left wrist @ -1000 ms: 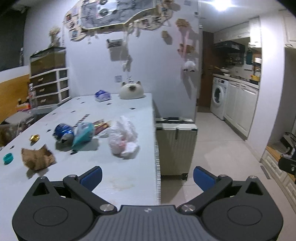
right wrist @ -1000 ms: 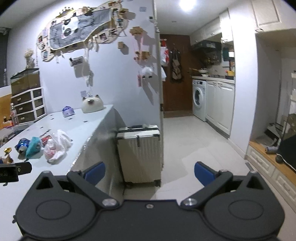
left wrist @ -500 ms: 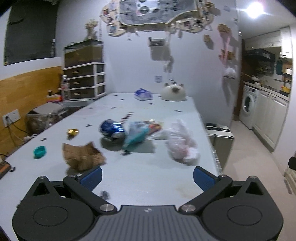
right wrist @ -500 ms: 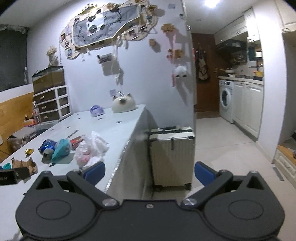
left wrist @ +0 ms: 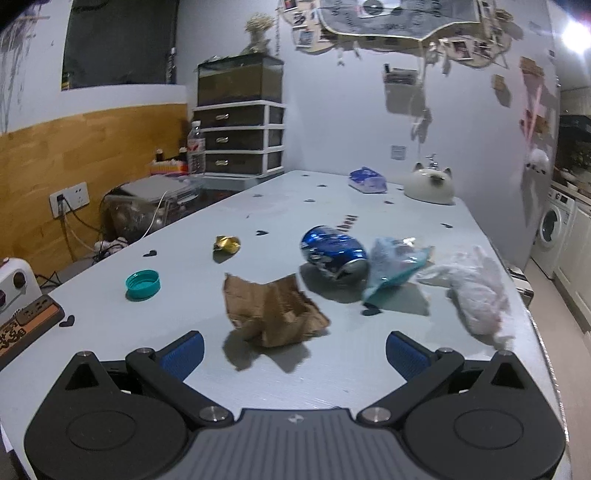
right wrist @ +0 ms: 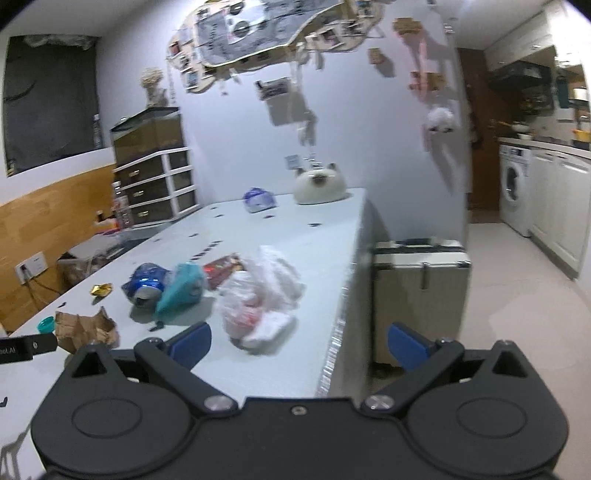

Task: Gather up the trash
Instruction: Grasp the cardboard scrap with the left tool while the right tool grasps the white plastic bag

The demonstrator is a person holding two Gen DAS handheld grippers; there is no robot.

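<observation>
The room was dim and bluish, lit by a glaring ceiling lamp (left wrist: 577,34) at upper right. Trash cast soft shadows on the tabletop (left wrist: 280,206). Fisheye edges curved; the right wrist view was blurred.

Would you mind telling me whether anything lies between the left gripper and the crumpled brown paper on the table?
Nothing visible does. The left gripper is open, and the crumpled brown paper lies just ahead with only bare table between. The blue can sits behind it.
</observation>
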